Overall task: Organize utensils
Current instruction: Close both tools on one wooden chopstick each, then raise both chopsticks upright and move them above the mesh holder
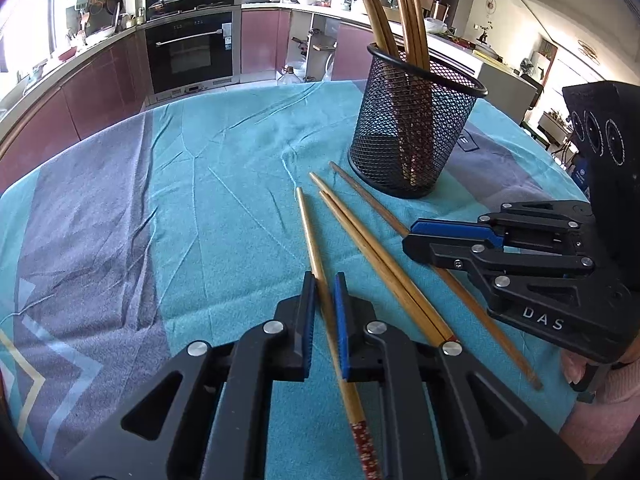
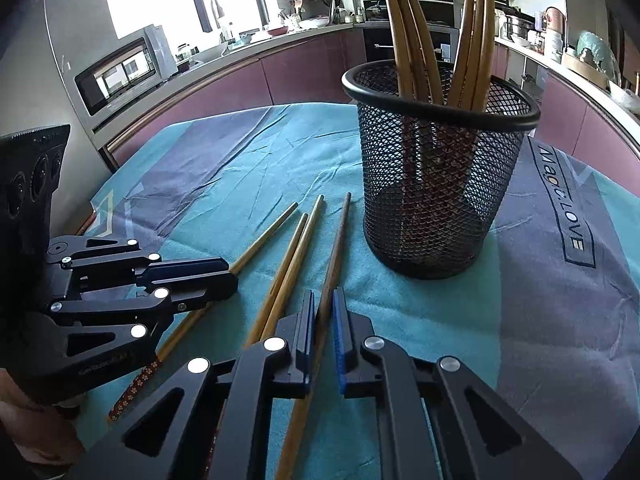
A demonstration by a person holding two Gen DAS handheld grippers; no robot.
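Left gripper point(image 1: 322, 280) angled down, clamped on leftmost chopstick point(image 1: 310, 228); right gripper point(image 2: 323, 300) likewise, clamped on rightmost chopstick point(image 2: 338, 240), mesh holder point(image 2: 436, 184) at 1 o'clock.

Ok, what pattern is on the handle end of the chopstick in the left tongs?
Dark red with small pale flowers on the chopstick handle; clearest in the left wrist view.

1. The left gripper point(image 1: 322, 280) is clamped on one chopstick point(image 1: 310, 228), which runs forward from between its blue pads.
2. Just right of it lie a pair of chopsticks point(image 1: 360, 240) on the teal cloth point(image 1: 224, 208).
3. Further right, the right gripper point(image 1: 410, 236) pinches a darker chopstick point(image 1: 372, 196) — the mesh holder point(image 1: 412, 132) stands ahead, to the right.
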